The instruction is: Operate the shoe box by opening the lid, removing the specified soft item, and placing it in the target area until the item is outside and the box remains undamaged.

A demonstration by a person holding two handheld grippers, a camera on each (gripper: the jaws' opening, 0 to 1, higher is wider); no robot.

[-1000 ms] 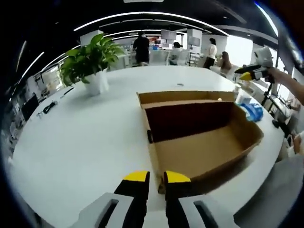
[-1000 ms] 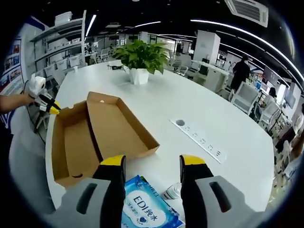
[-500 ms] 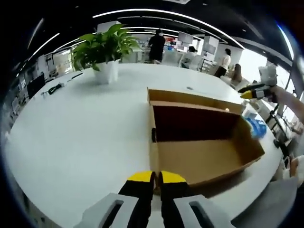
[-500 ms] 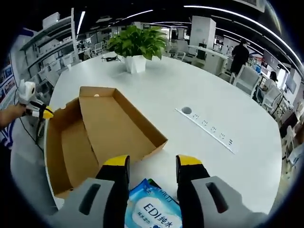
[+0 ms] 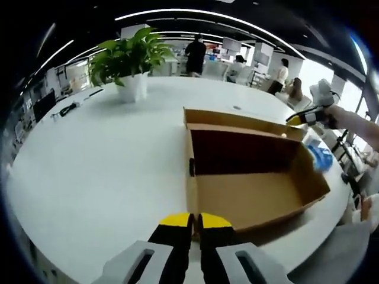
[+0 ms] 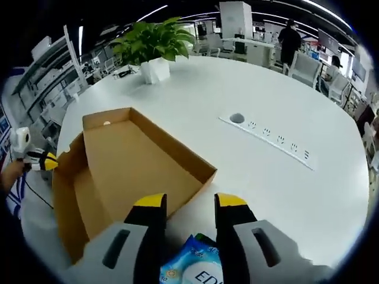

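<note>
A: Where is the shoe box [image 5: 249,171]?
B: Centre-right of the left gripper view, lid folded back, open and flat on the white table [image 5: 95,171]. In the right gripper view it lies left of centre.
A: And the soft item?
B: A blue wet-wipes pack [image 6: 192,273] lies on the table at the bottom of the right gripper view, outside the box, between the jaws of the right gripper [image 6: 189,204], which stand apart; I cannot tell whether they touch it.
A: The left gripper [image 5: 189,222]?
B: Yellow tips almost together at the box's near corner; whether they pinch the cardboard, I cannot tell.
A: Anything else?
B: A potted plant [image 5: 127,62] upper left, a power strip [image 6: 269,139] right of the box.
</note>
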